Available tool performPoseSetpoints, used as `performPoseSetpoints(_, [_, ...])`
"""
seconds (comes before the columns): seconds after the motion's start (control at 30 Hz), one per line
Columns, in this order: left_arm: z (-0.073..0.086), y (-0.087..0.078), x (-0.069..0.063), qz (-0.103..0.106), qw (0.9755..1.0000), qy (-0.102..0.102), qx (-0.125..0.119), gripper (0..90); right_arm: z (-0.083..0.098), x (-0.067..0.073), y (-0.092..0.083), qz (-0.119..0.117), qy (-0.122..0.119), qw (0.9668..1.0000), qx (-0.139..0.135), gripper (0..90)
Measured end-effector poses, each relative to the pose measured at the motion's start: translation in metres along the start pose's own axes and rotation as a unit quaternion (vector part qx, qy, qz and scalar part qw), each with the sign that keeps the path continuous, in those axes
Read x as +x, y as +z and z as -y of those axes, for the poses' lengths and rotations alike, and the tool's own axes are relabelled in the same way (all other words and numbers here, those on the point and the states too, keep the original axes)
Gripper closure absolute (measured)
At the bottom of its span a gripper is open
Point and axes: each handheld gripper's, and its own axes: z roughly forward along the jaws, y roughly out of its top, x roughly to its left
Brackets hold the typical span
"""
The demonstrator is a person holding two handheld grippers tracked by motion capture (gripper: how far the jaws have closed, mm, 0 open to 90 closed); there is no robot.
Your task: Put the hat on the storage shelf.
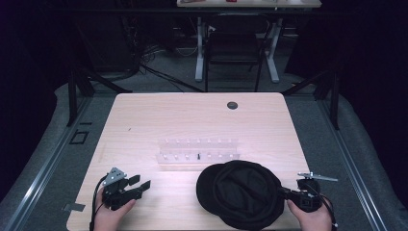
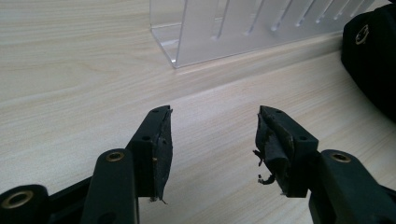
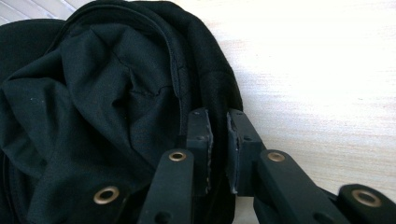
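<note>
Tongs first: right tongs (image 3: 218, 140) are nearly together, clamped on the rim of the black cap (image 3: 107, 107), with a fold of the fabric pinched between the 2 pads (right gripper view shows the edge seam running straight down into the gap). Left tongs (image 2: 212, 140) stand wide apart with nothing between them, low over bare wood; both pads look frayed.

Cap lies on the near right part of the bench (image 1: 144, 115), crown side down so the lining faces up, brim (image 1: 204, 187) poking out toward the left. In the high view the cap (image 1: 240, 192) sits just in front of a clear acrylic rack (image 1: 197, 149) that has 2 rows of slots, 1 small dark item standing in the near row (too small to tell what). Cap and rack are close but apart.

Right hand (image 1: 310, 214) is at the near right edge, its tongs (image 1: 284, 192) meeting the cap's right rim. Left hand (image 1: 113, 211) is at the near left, its tongs (image 1: 139, 185) pointing right toward the cap, well apart from it.
</note>
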Motion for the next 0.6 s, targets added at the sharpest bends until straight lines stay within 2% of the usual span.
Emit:
performPoseSetpoints(0.2, [0.0,0.0,0.0,-0.001,1.0,-0.001,0.0,46.0,-0.002,-0.002,0.001,-0.009,0.01,0.9999,0.009,81.2])
performPoseSetpoints(0.3, [0.0,0.0,0.0,-0.002,1.0,-0.001,0.001,46.0,-0.006,-0.003,-0.001,-0.013,0.004,0.9994,0.031,81.7])
performPoseSetpoints(0.33, [0.0,0.0,0.0,-0.002,1.0,-0.001,0.0,46.0,-0.006,-0.003,0.0,-0.01,0.009,0.9995,0.028,81.9])
performPoseSetpoints(0.4, [0.0,0.0,0.0,-0.002,1.0,-0.002,0.0,46.0,-0.011,-0.005,0.0,-0.017,0.005,0.9989,0.044,82.6])
performPoseSetpoints(0.43, [0.0,0.0,0.0,-0.002,1.0,-0.002,0.0,46.0,-0.012,-0.005,0.001,-0.017,0.011,0.9986,0.048,83.8])
performPoseSetpoints(0.57, [0.0,0.0,0.0,-0.002,1.0,-0.002,0.001,46.0,-0.017,-0.006,0.001,-0.022,0.012,0.9973,0.07,85.9])
performPoseSetpoints(0.6, [0.0,-0.001,0.001,-0.002,1.0,-0.002,0.002,46.0,-0.022,-0.006,0.001,-0.026,0.009,0.9962,0.082,86.4])
